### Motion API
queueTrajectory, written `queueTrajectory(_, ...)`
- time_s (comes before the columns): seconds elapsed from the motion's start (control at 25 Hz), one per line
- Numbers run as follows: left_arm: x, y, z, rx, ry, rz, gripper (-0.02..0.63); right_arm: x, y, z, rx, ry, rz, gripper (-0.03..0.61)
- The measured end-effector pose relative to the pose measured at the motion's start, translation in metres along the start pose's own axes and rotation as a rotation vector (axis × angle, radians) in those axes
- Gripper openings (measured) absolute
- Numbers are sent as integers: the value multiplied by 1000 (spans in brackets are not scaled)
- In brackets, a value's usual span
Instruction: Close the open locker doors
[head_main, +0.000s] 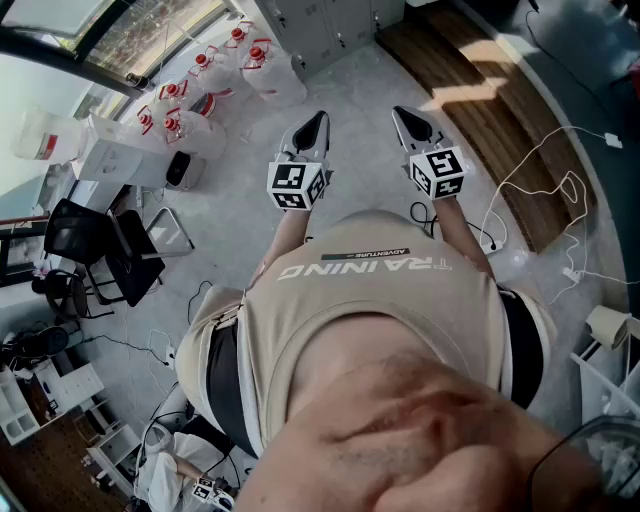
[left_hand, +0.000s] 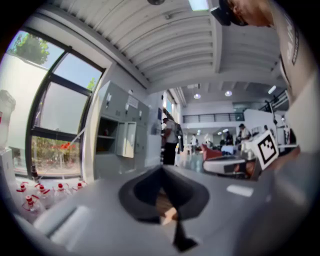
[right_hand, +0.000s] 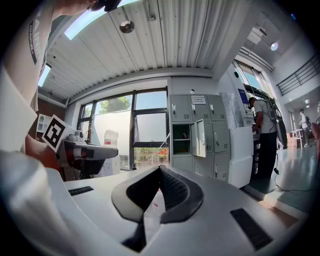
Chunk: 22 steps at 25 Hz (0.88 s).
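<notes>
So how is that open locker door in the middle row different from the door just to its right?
The open locker door is swung outward, standing away from its frame. The closed door lies flush with its neighbours. Next to the open locker door a dark compartment with a shelf is exposed, while the closed door hides whatever is behind it. Both are pale grey panels of similar height.

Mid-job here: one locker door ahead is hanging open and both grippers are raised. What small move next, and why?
Probably walk forward toward the grey metal locker bank, keeping the right gripper pointed at its open grey door. The lockers stand well across the floor, out of reach, and both the right gripper and the left gripper have their jaws together, holding nothing.
</notes>
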<state>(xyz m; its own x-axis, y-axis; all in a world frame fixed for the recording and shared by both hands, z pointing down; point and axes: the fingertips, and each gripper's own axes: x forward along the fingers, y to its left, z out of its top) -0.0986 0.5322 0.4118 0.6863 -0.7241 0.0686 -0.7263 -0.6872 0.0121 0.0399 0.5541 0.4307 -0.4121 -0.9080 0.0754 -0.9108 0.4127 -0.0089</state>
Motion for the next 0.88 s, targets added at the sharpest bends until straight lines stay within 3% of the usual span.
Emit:
queueTrajectory(0.4, -14, -3, -15, -18, 37, 2, 0, 3, 28, -6, -27, 36, 49, 14)
queueTrajectory(0.88, -20, 25, -32, -84, 48, 6, 0, 29, 38, -20, -17, 107, 23, 15)
